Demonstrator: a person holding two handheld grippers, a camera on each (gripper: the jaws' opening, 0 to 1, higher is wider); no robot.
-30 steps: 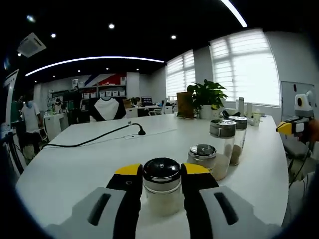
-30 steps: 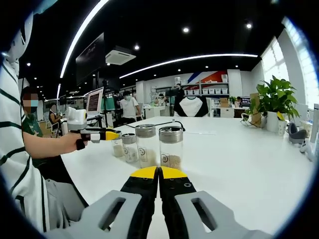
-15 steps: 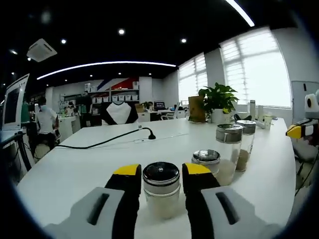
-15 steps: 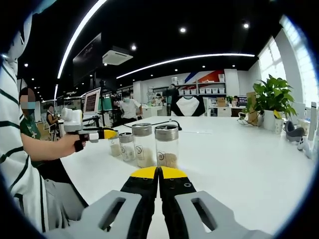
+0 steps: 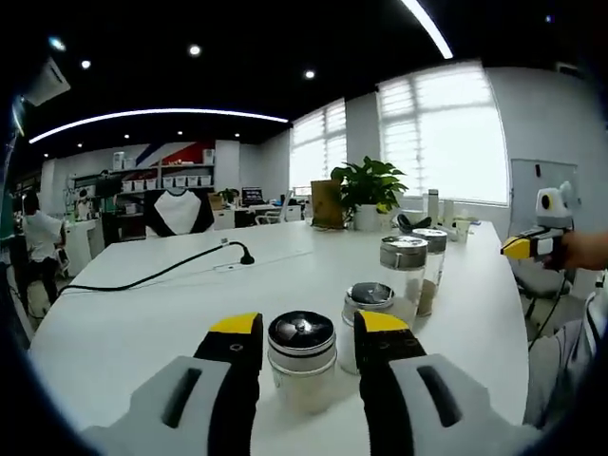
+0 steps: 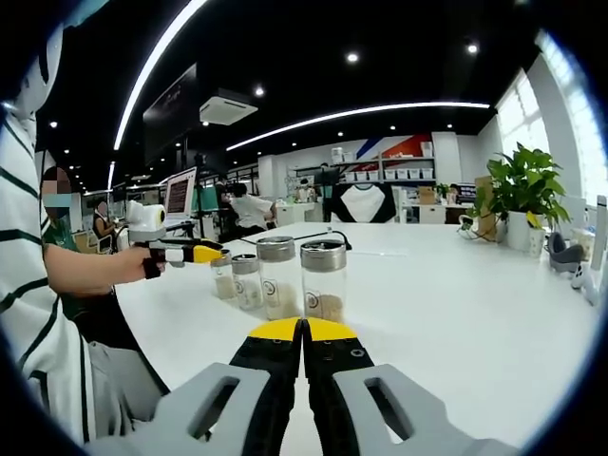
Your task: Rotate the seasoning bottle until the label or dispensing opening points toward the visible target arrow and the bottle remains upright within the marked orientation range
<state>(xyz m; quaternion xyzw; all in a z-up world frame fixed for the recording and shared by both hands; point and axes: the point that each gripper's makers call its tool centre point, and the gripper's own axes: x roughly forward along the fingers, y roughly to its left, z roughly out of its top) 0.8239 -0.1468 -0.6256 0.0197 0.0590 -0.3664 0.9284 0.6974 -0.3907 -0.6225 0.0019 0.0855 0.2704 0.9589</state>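
Note:
A short glass seasoning bottle [image 5: 301,353] with a chrome lid stands upright on the white table [image 5: 123,323]. It sits between the jaws of my left gripper [image 5: 306,328], which is open, with a thin gap on each side. Behind it stand a second short bottle [image 5: 367,304] and two tall ones [image 5: 403,271]. From the right gripper view the same row of bottles [image 6: 277,275] is seen, with the left gripper [image 6: 195,253] by the short end bottle [image 6: 223,275]. My right gripper [image 6: 303,330] is shut on nothing, well short of the row.
A black cable [image 5: 152,275] with a plug runs across the far table. A potted plant [image 5: 366,190] and small items stand at the far edge. A person in a striped sleeve [image 6: 28,313] sits at the left of the right gripper view.
The left gripper's jaws have spread slightly away from the short bottle's sides. The left view has swung a little; the right gripper stays shut and still.

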